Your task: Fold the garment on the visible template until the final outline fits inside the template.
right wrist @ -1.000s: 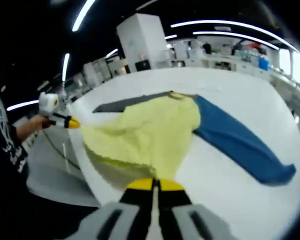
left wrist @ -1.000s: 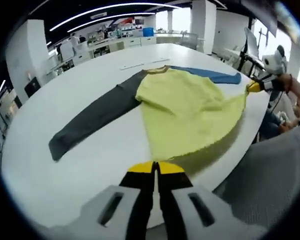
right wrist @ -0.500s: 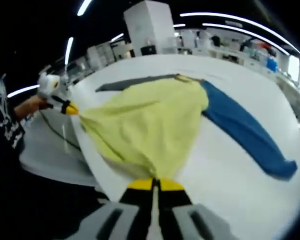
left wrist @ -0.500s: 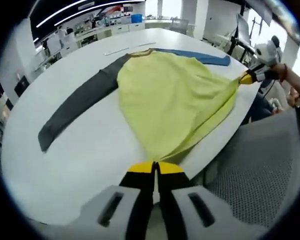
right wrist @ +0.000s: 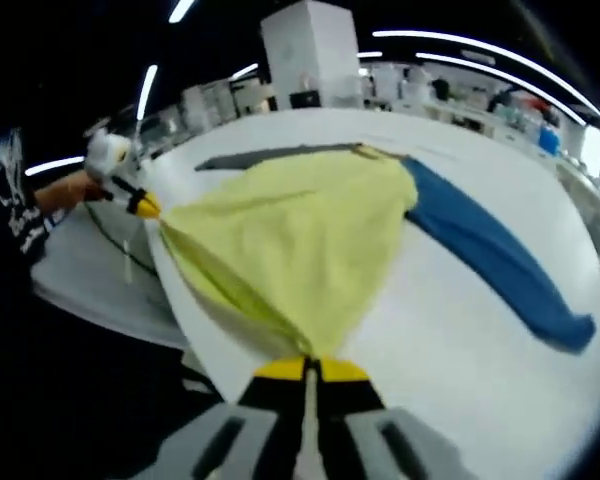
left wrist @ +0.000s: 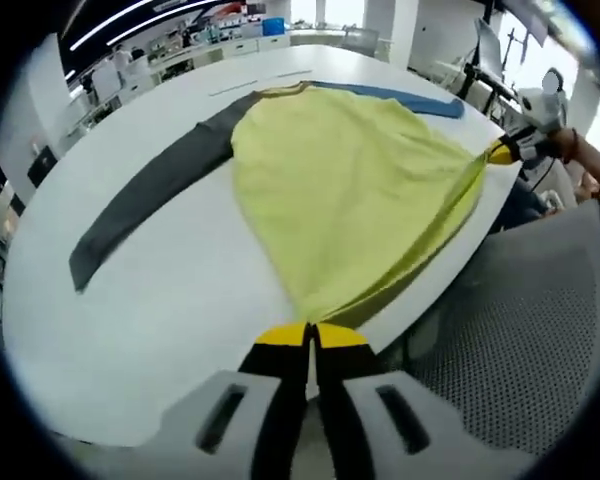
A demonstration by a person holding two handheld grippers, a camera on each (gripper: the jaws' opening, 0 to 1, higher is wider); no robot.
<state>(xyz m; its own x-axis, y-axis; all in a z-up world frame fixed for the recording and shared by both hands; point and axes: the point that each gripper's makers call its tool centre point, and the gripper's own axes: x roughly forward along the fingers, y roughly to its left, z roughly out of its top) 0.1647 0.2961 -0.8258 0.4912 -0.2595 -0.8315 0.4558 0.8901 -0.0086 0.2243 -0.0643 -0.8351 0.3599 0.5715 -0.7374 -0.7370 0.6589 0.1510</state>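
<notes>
The left tongs (left wrist: 310,335) are pressed together, pinching one bottom corner of the garment (left wrist: 350,190); the right tongs (right wrist: 305,368) pinch the other corner the same way. Between them the yellow hem hangs stretched off the near edge of the white table (left wrist: 170,290). The dark sleeve (left wrist: 140,205) and the blue sleeve (right wrist: 490,260) lie flat, far out on the table. The cloth looks light, soft and limp; I judge the corners the best hold.
</notes>
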